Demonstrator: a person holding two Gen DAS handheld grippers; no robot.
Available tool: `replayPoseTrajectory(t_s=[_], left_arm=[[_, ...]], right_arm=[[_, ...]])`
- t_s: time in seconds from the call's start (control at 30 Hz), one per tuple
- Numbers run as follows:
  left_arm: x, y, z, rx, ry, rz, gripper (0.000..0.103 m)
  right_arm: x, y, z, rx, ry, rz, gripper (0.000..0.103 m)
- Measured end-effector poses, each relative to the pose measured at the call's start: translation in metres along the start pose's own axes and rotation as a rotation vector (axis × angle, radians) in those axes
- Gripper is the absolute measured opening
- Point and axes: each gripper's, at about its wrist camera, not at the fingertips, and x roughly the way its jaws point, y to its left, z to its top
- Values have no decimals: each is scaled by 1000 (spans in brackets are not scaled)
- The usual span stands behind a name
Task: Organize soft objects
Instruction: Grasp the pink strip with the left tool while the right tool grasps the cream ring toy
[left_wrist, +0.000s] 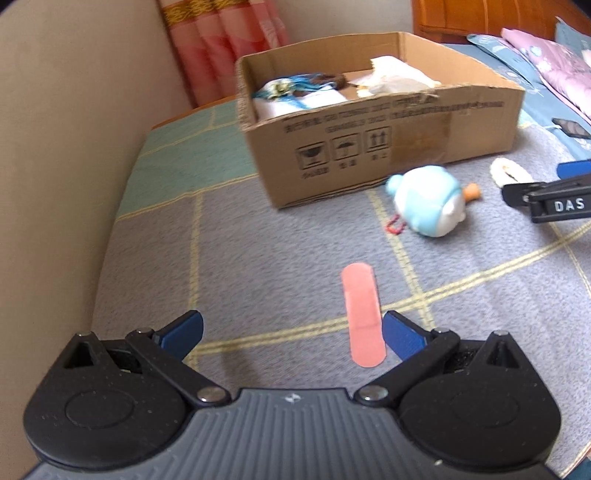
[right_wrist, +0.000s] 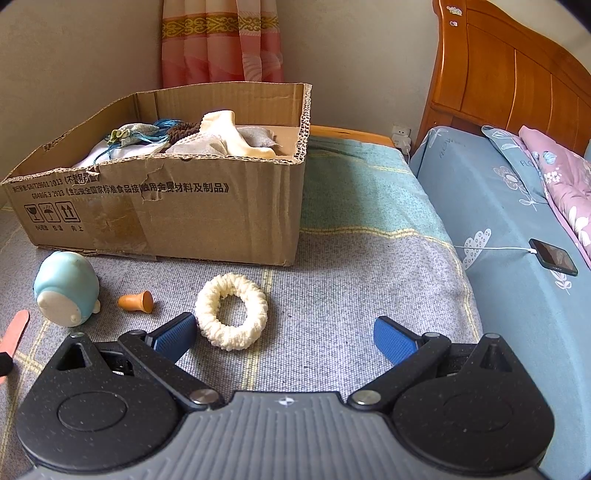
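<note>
An open cardboard box (left_wrist: 388, 144) (right_wrist: 184, 218) holding several soft items stands on the checked blanket. In front of it lie a light-blue plush toy (left_wrist: 428, 201) (right_wrist: 66, 291), a small orange cone-shaped piece (right_wrist: 136, 301) (left_wrist: 472, 191), a cream fuzzy ring (right_wrist: 231, 310) (left_wrist: 508, 171) and a pink adhesive strip (left_wrist: 362, 314) (right_wrist: 14, 334). My left gripper (left_wrist: 291, 334) is open just above the blanket, its right finger beside the strip. My right gripper (right_wrist: 284, 334) is open, with the ring just ahead of its left finger (right_wrist: 177, 336).
A beige wall (left_wrist: 55, 147) runs along the left. A bed with a blue floral sheet (right_wrist: 509, 236), pink quilt and wooden headboard (right_wrist: 517, 74) stands on the right. A phone (right_wrist: 552, 256) on a white cable lies on the bed. A pink curtain (right_wrist: 221, 40) hangs behind the box.
</note>
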Motion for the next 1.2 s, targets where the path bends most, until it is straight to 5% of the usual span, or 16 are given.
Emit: replayPoseTrajectory(t_s=[0.17, 0.33, 0.63, 1.03, 1.2], left_arm=[[-2, -4, -1, 24, -26, 33, 100], [-9, -13, -3, 50, -72, -36, 67], [-11, -16, -3, 7, -78, -149, 27], [-9, -16, -1, -4, -85, -195, 16], [-9, -16, -1, -2, -82, -197, 16]], right_arm=[[0, 0, 0, 0, 0, -1, 103], [0, 0, 0, -1, -1, 0, 103], [-1, 0, -2, -17, -19, 14, 103], [-4, 8, -6, -70, -44, 60, 102], [-6, 12, -6, -100, -66, 117, 86]])
